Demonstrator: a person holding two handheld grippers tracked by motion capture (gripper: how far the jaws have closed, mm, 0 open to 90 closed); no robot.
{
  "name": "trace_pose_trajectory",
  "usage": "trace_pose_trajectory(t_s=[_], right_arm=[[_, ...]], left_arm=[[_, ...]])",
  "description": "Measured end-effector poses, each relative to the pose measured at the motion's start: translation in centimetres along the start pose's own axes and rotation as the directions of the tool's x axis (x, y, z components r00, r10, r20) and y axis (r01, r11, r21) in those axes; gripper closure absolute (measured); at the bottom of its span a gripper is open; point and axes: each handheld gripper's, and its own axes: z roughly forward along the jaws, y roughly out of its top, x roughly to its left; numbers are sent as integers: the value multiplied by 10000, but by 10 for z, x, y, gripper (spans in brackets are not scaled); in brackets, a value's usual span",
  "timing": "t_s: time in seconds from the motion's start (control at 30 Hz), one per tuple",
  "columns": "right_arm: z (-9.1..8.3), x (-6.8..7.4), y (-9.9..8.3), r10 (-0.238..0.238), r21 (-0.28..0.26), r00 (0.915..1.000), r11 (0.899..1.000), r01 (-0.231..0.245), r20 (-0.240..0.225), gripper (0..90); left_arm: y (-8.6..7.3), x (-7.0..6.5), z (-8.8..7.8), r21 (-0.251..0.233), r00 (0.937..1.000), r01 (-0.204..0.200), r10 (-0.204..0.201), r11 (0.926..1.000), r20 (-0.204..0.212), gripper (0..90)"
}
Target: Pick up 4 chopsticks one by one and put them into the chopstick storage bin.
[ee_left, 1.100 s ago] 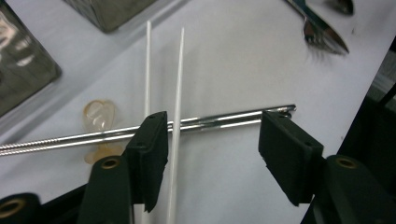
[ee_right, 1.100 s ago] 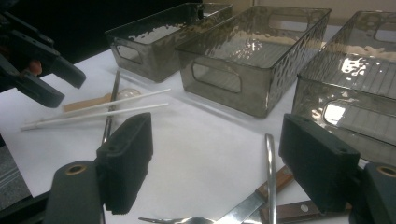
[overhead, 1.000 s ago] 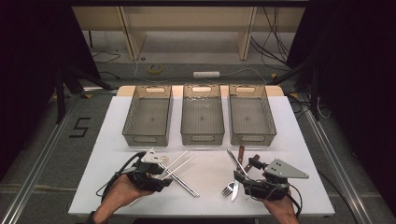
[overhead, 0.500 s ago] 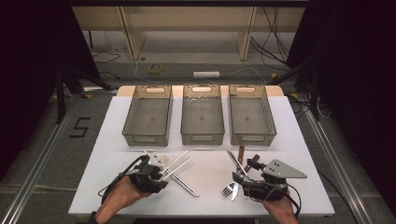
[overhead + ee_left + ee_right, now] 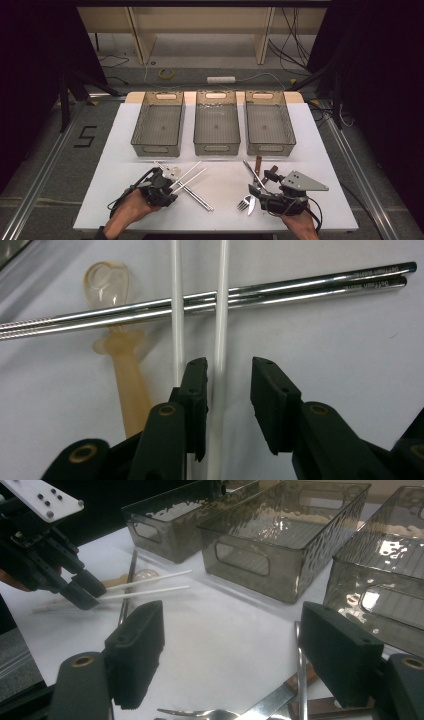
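You're working the white chopsticks w/ your left gripper. They're lying side by side on the white table, front left, crossing over a pair of steel chopsticks. In the left gripper view one white stick is running up between the jaws, hugging the left pad, while the other is sitting just outside that same jaw. The jaws have just been closing in, but there's a gap showing on the right side of the stick, so they aren't pinching it yet; not clenched. A clear plastic spoon is lying just beside the sticks, its handle passing under the steel pair.

In the high view your left gripper is sitting low at the near ends of the white chopsticks, w/ the steel pair angling off toward the table's front.

Your right gripper is resting front right w/ jaws spread wide, nothing between the pads. A fork and a brown-handled knife are lying just beside it.

Three grey bins are standing in a row across the far part of the table, well apart from both hands.
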Motion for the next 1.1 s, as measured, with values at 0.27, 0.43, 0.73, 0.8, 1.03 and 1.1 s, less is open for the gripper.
trace_pose_trajectory(t_s=[0.27,0.43,0.73,0.8,1.03,1.1], right_arm=[[0,1,0,-24,16,10000,10000,24,-37,279],[1,1,0,-43,60,10000,10000,43,-83,282],[1,1,0,-18,56,9999,10000,19,-119,282],[1,0,0,21,25,9999,10000,-21,-124,282],[1,0,0,19,51,9999,10000,-18,-130,282],[1,0,0,19,31,9999,10000,-19,-130,284]], left_arm=[[1,-4,6,181,9994,-163,168,9997,-294,691],[1,-7,3,36,9992,-311,312,9995,-252,680],[0,-8,9,453,9971,-685,699,9966,-310,684],[1,-8,8,398,9972,-686,697,9969,-274,717],[0,-6,10,449,9976,-677,670,9967,171,805],[0,-6,10,450,9967,-798,790,9958,196,828]])
